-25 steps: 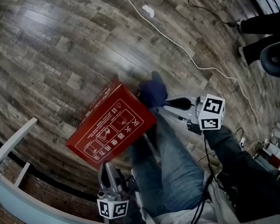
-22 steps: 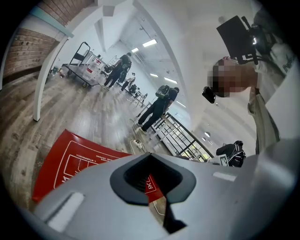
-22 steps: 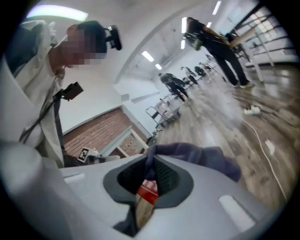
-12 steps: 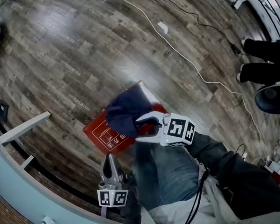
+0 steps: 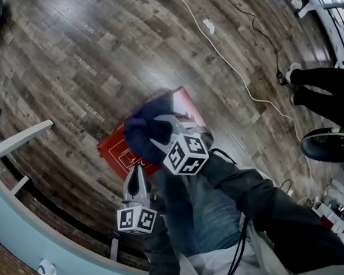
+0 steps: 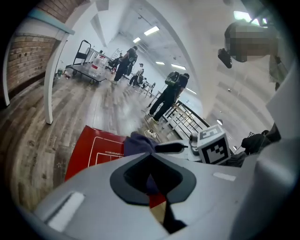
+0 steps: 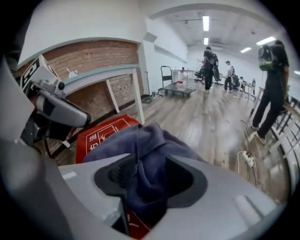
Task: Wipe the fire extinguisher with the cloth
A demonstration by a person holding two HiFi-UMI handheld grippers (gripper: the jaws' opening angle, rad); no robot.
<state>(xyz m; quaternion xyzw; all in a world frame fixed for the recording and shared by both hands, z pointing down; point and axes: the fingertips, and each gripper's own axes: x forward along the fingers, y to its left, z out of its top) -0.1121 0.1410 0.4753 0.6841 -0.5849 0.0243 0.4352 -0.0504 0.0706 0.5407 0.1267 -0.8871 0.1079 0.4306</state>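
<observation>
At the far left a white frame leg [image 5: 21, 143] stands on the wood-plank floor [image 5: 67, 65], beside a pale blue ledge [image 5: 14, 233]. Just right of it, low in the head view, the left gripper [image 5: 136, 173] points up the picture toward the red fire extinguisher box [image 5: 116, 157]. Its jaws are pressed together with nothing between them, and the left gripper view shows the two grey fingers meeting at their tips. Those tips are near the box's closest edge, but whether they touch it cannot be told. The box lies flat on the floor, its red face printed with white line drawings and characters. The dark blue cloth [image 5: 141, 133] sits bunched on the box's right half and covers part of that face. The right gripper [image 5: 160, 133] reaches over it from the lower right, with its marker cube [image 5: 186, 153] turned toward the camera. Its jaws have just been opening and now stand wide, with the cloth heaped up between them, as the right gripper view shows. The person's jeans [image 5: 207, 214] fill the space below. Further right a white cable [image 5: 244, 76] snakes across the floor. At the right edge are another person's dark trouser legs [image 5: 324, 94].
</observation>
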